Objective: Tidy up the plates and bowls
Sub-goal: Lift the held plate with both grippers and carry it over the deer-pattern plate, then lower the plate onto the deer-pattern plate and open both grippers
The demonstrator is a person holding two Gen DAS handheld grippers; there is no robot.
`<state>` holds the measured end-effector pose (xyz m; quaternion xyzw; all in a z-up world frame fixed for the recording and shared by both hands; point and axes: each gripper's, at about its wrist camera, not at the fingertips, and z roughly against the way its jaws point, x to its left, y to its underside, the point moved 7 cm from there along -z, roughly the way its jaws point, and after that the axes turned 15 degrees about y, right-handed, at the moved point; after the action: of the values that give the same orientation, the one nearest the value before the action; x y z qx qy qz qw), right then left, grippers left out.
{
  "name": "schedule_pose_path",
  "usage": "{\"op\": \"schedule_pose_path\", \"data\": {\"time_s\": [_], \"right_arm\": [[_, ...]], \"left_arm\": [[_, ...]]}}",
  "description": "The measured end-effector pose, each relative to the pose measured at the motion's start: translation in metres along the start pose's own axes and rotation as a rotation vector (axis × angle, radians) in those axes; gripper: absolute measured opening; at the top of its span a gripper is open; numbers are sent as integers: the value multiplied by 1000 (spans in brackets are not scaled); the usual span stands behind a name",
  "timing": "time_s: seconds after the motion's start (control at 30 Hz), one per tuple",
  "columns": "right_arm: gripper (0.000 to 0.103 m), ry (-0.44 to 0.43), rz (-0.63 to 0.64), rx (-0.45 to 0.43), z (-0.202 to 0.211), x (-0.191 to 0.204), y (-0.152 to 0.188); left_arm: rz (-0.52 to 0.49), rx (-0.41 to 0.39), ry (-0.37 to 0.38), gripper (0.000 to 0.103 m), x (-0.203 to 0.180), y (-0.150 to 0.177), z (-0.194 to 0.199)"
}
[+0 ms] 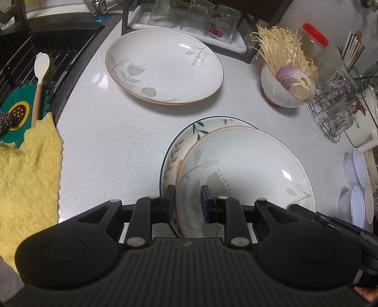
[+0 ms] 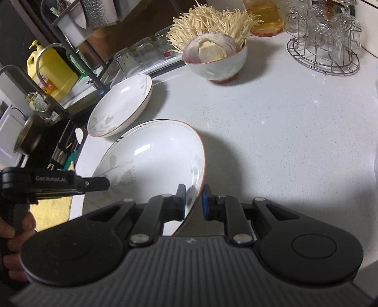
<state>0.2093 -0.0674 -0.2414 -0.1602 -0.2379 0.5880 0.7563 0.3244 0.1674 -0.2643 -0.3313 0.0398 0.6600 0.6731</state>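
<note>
A white floral plate with an orange rim (image 1: 248, 170) lies on a dark-rimmed leaf-pattern plate (image 1: 179, 151), near me on the white counter. My left gripper (image 1: 187, 203) straddles the orange-rimmed plate's near-left rim, its fingers apart with a gap to the rim. My right gripper (image 2: 193, 203) straddles the same plate's (image 2: 151, 160) right rim, fingers close around it. A second orange-rimmed floral plate (image 1: 165, 66) lies farther back; it also shows in the right wrist view (image 2: 120, 106). A bowl of enoki mushrooms and sliced onion (image 1: 283, 87) stands at the right (image 2: 215, 59).
A black sink (image 1: 35, 54) with a spatula and a yellow cloth (image 1: 26, 170) is at the left. A tray of upturned glasses (image 1: 189, 21) stands at the back. A wire rack of glasses (image 2: 323, 42) and small white bowls (image 1: 356, 189) are at the right.
</note>
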Motion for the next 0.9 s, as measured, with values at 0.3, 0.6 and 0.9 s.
{"op": "schedule_pose_path", "data": {"time_s": [0.3,0.6,0.9], "right_arm": [[16,35,-7,5,-6,4,-4],[17,61,14,8,-10,9,-5],[18,102,-12,-114,26,8,-29]], "left_arm": [[54,-3,32,29,3,1,12],[63,-24,53,41,11,-3,37],[11,-103,65,41,-12,-10,79]]}}
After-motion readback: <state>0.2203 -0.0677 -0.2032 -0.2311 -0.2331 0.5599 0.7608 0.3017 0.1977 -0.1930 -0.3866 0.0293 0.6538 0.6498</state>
